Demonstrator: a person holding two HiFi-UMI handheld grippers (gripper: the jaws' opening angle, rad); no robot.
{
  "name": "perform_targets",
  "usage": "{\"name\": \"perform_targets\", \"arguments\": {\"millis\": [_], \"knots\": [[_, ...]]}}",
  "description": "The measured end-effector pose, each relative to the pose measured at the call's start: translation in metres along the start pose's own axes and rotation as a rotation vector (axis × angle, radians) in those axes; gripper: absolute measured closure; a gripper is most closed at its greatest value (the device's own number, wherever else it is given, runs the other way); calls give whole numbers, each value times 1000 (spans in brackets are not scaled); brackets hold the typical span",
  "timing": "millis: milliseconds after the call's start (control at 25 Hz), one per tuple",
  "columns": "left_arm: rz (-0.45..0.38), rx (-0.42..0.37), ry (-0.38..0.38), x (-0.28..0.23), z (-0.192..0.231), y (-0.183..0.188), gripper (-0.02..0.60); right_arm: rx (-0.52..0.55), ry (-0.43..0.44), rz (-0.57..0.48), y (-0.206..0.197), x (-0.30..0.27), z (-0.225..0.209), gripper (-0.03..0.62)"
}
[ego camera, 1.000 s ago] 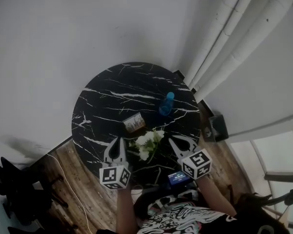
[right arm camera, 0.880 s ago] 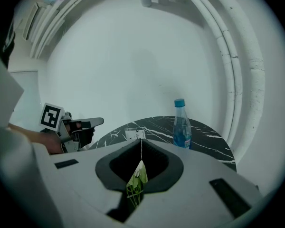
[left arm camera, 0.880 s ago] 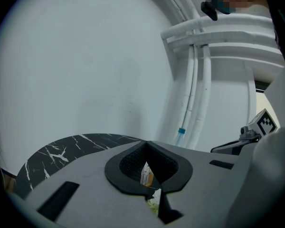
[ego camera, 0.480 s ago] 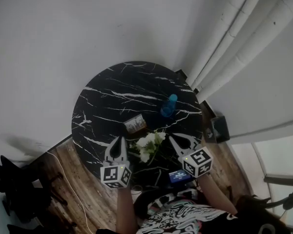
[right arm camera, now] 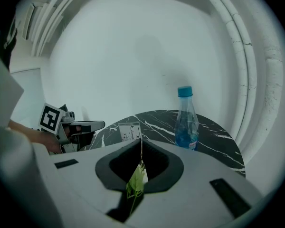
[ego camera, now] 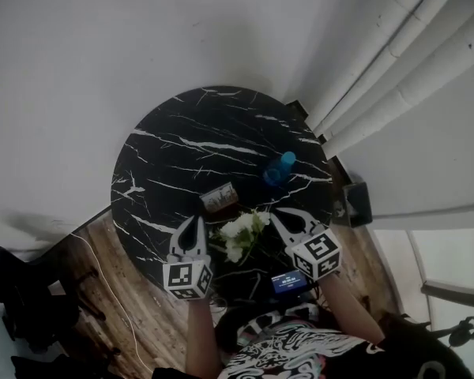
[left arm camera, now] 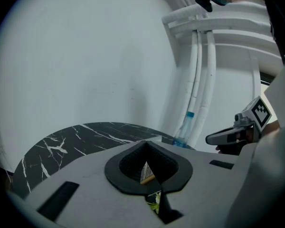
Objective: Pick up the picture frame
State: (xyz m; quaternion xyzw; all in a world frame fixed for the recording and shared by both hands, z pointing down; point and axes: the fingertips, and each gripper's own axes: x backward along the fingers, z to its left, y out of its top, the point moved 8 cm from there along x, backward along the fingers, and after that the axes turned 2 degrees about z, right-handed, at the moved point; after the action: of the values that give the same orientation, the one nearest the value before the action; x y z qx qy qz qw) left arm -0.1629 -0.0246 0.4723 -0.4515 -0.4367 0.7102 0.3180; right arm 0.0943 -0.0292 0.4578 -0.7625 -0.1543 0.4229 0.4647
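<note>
Easing down toward table (ego camera: pixel 182 133), left gripper (ego camera: pixel 195 223) and right gripper (ego camera: pixel 279 216) both staying clenched on nothing, frame (ego camera: pixel 219 199) standing just ahead-right of left jaws, long side slanting across them, left hand being nearer.

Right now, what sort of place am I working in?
Probably a corner of a home or studio room: a round black marble table with white flowers and a picture frame, on wood flooring.
</note>
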Motion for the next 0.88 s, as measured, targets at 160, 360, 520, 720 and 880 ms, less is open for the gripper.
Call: {"name": "perform_targets", "arguments": {"millis": [160, 360, 520, 720, 880], "knots": [[22, -4, 3, -7, 2, -8, 568, -1, 6, 26, -6, -8, -6, 576], [48, -28, 2, -14, 10, -16, 567, -1, 32, 39, -6, -21, -9, 575], [89, -49, 2, -20, 18, -25, 566, 26, 52, 51, -8, -32, -8, 574], [121, -14, -27, -31, 23, -36, 566, 90, 65, 59, -6, -48, -11, 574], [163, -8, -66, -42, 25, -46, 566, 135, 85, 107, -8, -65, -17, 574]]}}
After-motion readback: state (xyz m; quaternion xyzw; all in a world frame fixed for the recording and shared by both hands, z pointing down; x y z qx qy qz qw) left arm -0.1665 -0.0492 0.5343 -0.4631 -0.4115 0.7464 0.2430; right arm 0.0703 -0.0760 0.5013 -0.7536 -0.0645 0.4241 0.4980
